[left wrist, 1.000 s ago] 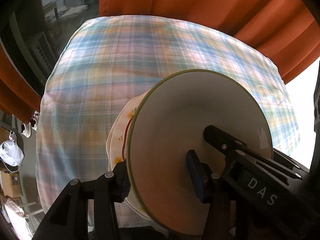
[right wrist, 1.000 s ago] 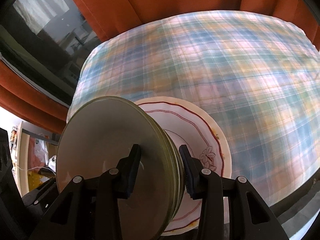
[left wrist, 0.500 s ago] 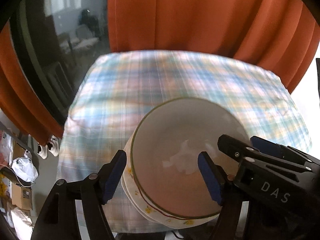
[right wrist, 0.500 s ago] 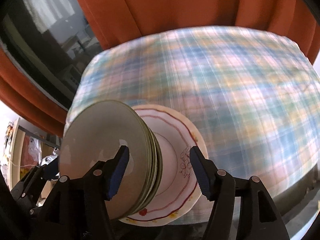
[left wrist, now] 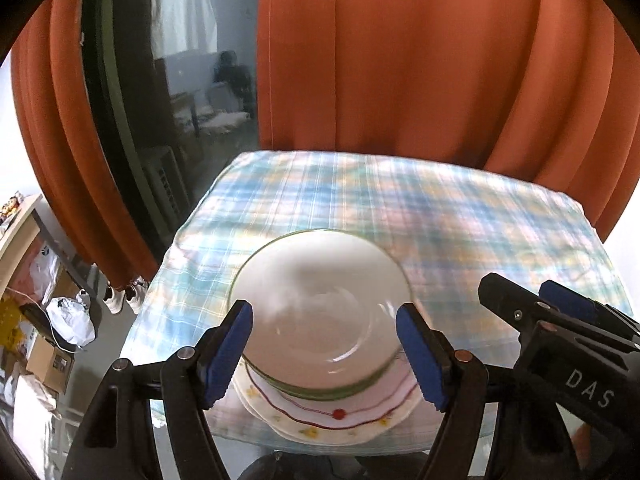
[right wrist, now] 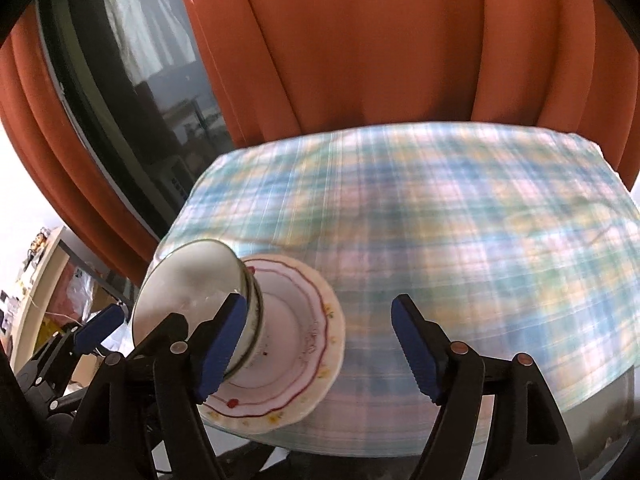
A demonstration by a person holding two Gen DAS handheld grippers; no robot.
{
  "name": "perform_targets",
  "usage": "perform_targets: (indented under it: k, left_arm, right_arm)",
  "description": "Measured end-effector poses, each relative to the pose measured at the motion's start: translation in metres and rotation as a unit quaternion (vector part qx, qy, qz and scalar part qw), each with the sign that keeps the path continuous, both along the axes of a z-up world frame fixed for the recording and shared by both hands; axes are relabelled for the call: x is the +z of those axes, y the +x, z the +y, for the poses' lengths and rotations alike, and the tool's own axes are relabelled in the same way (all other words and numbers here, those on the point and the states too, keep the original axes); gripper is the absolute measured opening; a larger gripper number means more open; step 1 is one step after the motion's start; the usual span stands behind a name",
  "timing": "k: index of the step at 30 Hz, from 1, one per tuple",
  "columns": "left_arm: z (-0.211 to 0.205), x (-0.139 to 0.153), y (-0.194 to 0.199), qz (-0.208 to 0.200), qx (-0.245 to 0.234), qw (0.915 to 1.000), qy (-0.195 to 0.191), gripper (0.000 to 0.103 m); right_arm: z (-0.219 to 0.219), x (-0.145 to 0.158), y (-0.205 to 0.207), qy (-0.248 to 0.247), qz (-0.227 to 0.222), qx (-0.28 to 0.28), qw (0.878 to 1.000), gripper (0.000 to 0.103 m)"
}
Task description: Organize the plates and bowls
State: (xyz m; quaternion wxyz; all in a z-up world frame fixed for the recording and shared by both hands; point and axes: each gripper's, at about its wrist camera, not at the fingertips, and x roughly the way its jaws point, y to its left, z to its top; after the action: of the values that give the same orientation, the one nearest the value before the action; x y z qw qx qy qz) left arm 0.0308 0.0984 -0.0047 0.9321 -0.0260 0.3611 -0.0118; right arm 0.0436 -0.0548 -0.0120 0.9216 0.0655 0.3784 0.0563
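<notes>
A stack of white bowls with green rims [left wrist: 320,304] stands on stacked white plates with a wavy red line [left wrist: 340,416], near the front left of the plaid-covered table [left wrist: 440,208]. My left gripper [left wrist: 324,356] hovers open above the bowls, its blue pads [left wrist: 230,356] clear of them on either side. The right gripper [left wrist: 560,320] shows at that view's right. In the right wrist view the bowls [right wrist: 192,288] and plates [right wrist: 296,344] lie to the left. My right gripper [right wrist: 316,348] has its jaws opening, nothing held between them. The left gripper [right wrist: 96,328] shows beyond the bowls.
Orange curtains [left wrist: 400,60] hang behind the table, with a dark glass pane [left wrist: 180,100] to their left. On the floor at left are shoes [left wrist: 120,296], a white bag [left wrist: 70,320] and cardboard boxes. The plates sit close to the table's front edge.
Both grippers opened off the bowl stack and drew back and upward. The bowls stay on the plates, and more of the curtain and table now shows.
</notes>
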Motion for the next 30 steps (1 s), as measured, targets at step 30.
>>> perform_targets:
  k: [30]
  left_arm:
    - [-0.099, -0.046, -0.084, -0.05, -0.001, 0.9987, -0.008, 0.091]
  right_arm:
    - [-0.121, -0.041, -0.102, -0.082, -0.071, -0.043, 0.993, 0.083]
